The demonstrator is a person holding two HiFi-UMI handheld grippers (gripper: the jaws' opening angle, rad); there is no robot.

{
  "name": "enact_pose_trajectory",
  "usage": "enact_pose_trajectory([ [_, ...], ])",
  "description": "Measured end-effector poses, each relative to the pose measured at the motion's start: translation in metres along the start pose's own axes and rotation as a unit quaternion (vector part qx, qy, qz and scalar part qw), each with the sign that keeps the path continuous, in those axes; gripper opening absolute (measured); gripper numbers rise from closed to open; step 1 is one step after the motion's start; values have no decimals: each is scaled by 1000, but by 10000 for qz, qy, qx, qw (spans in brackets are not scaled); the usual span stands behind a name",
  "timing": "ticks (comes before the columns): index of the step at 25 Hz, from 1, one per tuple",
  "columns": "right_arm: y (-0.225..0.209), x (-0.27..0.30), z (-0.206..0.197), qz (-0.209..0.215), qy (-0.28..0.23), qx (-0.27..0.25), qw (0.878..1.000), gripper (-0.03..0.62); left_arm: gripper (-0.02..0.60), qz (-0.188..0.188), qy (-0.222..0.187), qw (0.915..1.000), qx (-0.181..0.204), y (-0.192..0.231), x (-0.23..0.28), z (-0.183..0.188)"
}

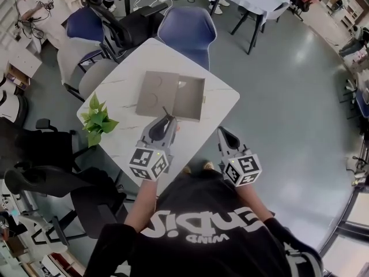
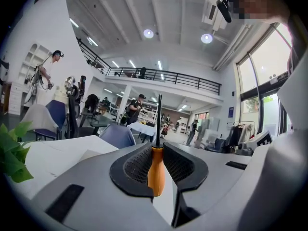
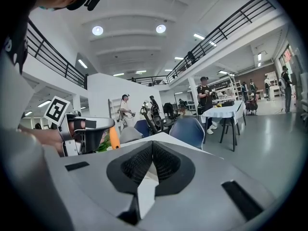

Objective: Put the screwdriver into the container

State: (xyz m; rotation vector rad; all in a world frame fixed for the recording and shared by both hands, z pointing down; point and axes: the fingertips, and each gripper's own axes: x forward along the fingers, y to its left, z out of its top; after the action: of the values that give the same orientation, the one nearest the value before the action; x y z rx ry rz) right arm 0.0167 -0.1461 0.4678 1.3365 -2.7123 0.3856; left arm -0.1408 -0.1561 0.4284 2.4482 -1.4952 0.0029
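Note:
A shallow brown cardboard container (image 1: 190,100) lies open on the white table (image 1: 124,74), its lid (image 1: 155,92) folded flat to the left. My left gripper (image 1: 166,120) hovers just in front of it, shut on a screwdriver. In the left gripper view the orange handle (image 2: 155,177) is clamped between the jaws and the black shaft (image 2: 159,117) points up and away. My right gripper (image 1: 221,132) is held off the table's right front edge, shut and empty; its pads (image 3: 166,165) meet in the right gripper view. The left gripper (image 3: 82,134) and the orange handle (image 3: 114,138) show there too.
A green potted plant (image 1: 97,120) stands at the table's left corner. Blue chairs (image 1: 187,30) (image 1: 85,25) and a black office chair (image 1: 124,27) crowd the far side. More black chairs (image 1: 63,183) stand at my left. Grey floor (image 1: 288,108) lies to the right.

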Motion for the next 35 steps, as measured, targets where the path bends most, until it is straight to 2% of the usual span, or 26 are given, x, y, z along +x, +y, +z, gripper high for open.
enact_pose_trajectory([
  [7,-21,-1,6,-18,-56,-18,10000,12,83,-74,280,9996,44,3,40,-3],
  [18,-39,3,6,1,-83,62,9999,12,83,55,818,9966,-23,24,85,-38],
  [35,-61,13,7,-128,-69,106,9998,12,83,96,1738,9847,-8,55,135,-102],
])
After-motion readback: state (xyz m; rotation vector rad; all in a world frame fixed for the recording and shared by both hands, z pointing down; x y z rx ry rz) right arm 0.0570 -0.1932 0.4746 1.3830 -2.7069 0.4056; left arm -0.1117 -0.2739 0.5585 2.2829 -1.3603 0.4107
